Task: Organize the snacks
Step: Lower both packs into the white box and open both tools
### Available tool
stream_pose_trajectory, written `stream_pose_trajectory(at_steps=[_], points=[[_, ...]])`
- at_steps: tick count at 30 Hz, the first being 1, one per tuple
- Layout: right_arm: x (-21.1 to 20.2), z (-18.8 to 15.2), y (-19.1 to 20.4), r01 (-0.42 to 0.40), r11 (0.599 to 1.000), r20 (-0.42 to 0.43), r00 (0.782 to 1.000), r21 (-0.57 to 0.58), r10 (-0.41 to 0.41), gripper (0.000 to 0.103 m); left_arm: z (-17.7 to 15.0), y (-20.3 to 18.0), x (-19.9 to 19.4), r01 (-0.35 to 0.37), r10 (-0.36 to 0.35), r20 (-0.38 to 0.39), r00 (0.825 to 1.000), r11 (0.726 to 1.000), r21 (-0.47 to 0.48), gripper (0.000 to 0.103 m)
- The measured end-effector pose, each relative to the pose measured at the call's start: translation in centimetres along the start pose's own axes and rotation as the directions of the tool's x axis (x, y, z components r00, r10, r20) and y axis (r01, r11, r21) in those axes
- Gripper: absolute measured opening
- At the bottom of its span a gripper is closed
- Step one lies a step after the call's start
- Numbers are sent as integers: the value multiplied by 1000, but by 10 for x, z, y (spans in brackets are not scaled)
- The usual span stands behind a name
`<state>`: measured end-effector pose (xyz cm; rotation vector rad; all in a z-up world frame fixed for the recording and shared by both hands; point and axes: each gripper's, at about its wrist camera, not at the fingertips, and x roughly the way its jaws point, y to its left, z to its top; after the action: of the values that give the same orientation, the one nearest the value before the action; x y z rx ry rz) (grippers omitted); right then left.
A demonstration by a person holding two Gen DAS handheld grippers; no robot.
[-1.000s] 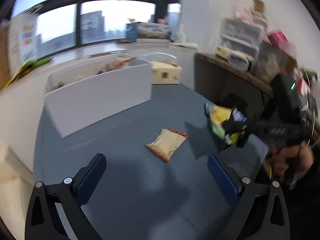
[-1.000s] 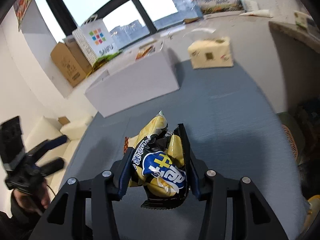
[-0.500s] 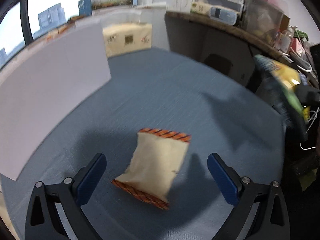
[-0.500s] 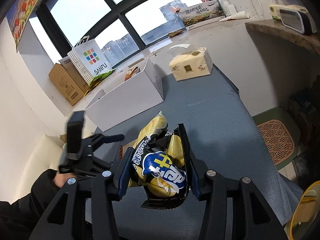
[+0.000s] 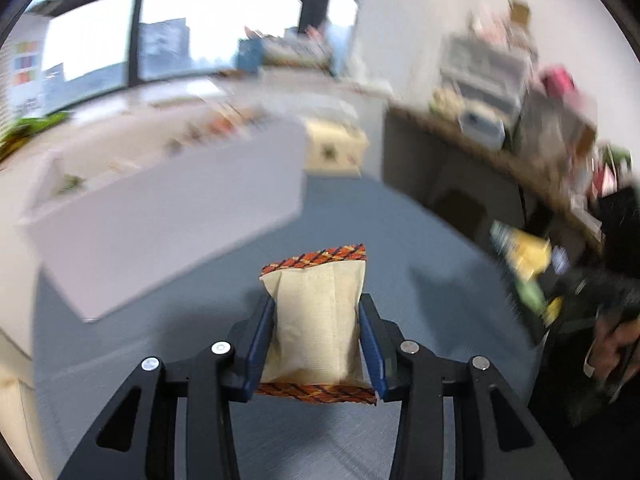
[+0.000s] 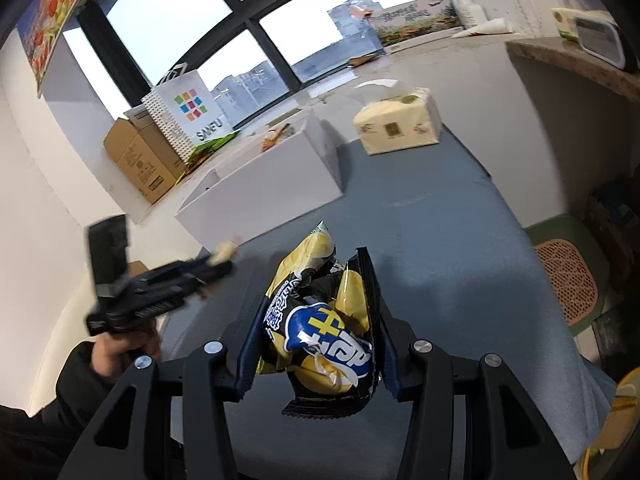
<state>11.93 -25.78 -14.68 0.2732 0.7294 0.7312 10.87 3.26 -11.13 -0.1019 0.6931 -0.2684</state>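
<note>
Moved: left gripper (image 5: 316,336), spread wide a second ago, now pinches beige snack packet (image 5: 316,320) over the worktop (image 5: 420,248). Right gripper (image 6: 316,328) clamps yellow chip bag (image 6: 320,320). Both await white box (image 6: 272,184), already part-stocked.

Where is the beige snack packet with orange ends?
In the left wrist view, the beige snack packet sits clamped between the left gripper's jaws, above the blue-grey tabletop.
</note>
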Motion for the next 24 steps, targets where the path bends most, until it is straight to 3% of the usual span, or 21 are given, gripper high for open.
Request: stream_pose_trajectory(at_steps=[5,9,13,16,24], points=[[26,31,39,-51,994,-6,999,-98,51,54,32,52,-58,-24,58,198,978,985,-170,46],[49,78,82,-88,975,15,996,-205,93,54,67,80,-75,-58,118,265,957,973,-223,46],[85,133,115,-89,966,22,995,-242,97,54,102,105,-71,-81,153,286,946,965,-248,46],[122,169,123,-118,971,-2,993,-209,121,54,121,119,-58,-95,163,276,947,965,-244,46],[208,236,131,-30,973,-55,998,-229,18,54,156,160,-21,-121,182,228,957,959,-255,47]])
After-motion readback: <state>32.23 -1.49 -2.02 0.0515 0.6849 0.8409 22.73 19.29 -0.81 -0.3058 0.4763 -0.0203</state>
